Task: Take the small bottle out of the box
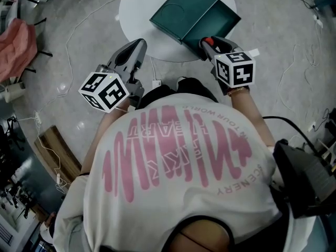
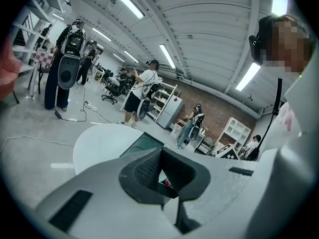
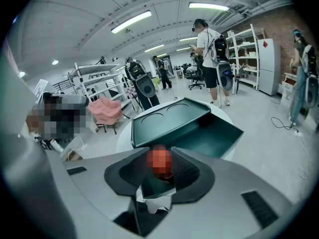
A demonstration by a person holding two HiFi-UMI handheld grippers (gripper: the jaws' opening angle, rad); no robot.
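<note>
At my left, the grey left gripper [image 1: 139,45] hangs empty, jaws only narrowly apart, just off the round white table [image 1: 137,9]. On the table lies the dark green box [image 1: 181,9], opened. Rightward, my right gripper [image 1: 207,42] clamps the small red-capped bottle [image 3: 160,162], clear of the box. I judge only setting it down remains, with nothing in the way.
</note>
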